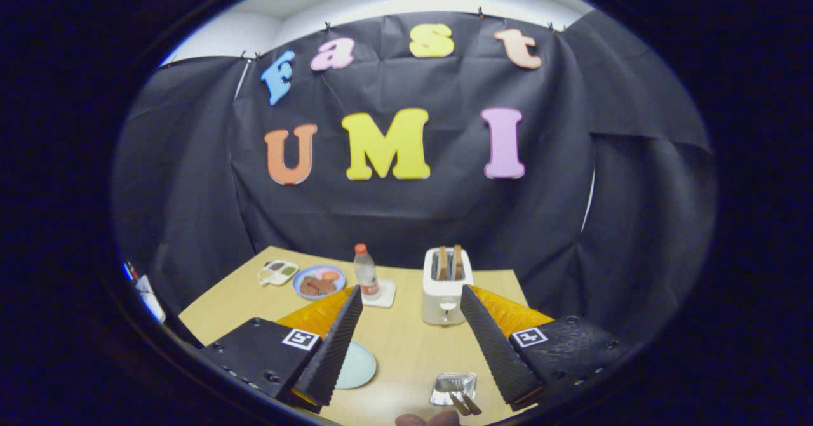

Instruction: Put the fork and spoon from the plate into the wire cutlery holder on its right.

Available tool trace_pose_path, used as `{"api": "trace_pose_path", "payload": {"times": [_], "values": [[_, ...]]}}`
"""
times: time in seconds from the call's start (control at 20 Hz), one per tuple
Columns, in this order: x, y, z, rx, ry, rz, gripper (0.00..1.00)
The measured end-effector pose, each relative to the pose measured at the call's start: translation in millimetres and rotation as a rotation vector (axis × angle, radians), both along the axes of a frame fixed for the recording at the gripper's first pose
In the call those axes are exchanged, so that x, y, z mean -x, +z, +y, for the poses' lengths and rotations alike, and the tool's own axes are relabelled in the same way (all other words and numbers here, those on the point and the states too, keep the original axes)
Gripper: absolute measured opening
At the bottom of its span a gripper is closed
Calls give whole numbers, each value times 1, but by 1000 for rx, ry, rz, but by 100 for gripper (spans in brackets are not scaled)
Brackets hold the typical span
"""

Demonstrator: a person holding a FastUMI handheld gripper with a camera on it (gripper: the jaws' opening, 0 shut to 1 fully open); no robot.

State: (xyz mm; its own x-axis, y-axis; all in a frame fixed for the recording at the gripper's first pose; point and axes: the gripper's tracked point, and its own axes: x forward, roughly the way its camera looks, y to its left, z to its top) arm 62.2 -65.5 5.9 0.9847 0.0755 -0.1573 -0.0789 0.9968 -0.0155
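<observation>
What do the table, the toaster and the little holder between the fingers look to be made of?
Table: pale wood or wood-look laminate, matte, with faint grain. Toaster: smooth white casing, plastic or painted metal; I can't tell which. Holder: shiny and silvery, so probably metal, with utensil handles sticking out. The open fingers touch none of them.

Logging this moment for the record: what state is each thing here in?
tool: open, holding nothing.
toaster: upright, two slices sticking up.
bottle: upright, capped, on a coaster.
blue plate: holds food.
pale plate: partly hidden by a finger.
cutlery holder: handles sticking out.
</observation>
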Motion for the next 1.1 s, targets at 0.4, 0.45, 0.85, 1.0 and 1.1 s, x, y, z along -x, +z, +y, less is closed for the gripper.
{"api": "trace_pose_path", "payload": {"times": [0.4,0.45,0.85,1.0,1.1], "values": [[99,50,12,-59,-36,-291,94],[103,50,12,-71,-37,-308,94],[110,51,3,-70,-96,-327,95],[106,48,-6,-94,-128,-313,95],[105,47,-8,-96,-132,-307,95]]}}
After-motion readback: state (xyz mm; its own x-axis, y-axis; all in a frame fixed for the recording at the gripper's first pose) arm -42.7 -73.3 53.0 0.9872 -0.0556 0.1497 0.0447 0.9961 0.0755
